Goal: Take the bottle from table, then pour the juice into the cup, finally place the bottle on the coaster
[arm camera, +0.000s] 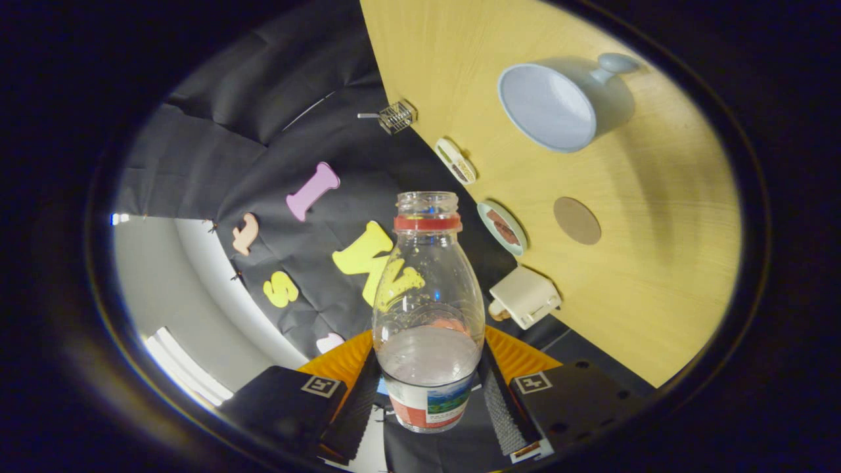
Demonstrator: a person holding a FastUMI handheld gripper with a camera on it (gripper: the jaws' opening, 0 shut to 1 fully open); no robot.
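1. We look along the gripper [427, 394], whose two fingers rise from the lower middle of the frame, one on each side of a bottle [428, 309].
2. The fingers are clamped on the bottle; each presses against its lower body, near the label.
3. The bottle is clear, uncapped, with a red ring around its neck. It stands at the centre of the frame, mouth pointing away from us toward the top.
4. A pale liquid fills the lower part of the bottle; the upper part is see-through.
5. The whole scene looks tilted: a yellow wooden table [657, 263] slants across the right half of the frame, and the dark cloth wall fills the upper left.
6. On the table, in the upper right, sits a pale blue cup [548, 108] with its handle to the upper right. We see into its open mouth; it looks empty.
7. Below the cup, right of centre, lies a round brown coaster [577, 221], bare, well apart from the bottle.
8. Along the table's left edge are a small oval dish [455, 160], a round plate [502, 227] with something brown on it, and a white box [525, 296] just right of the bottle.
9. A small wire basket [396, 117] sits near the table's upper corner, against the cloth.
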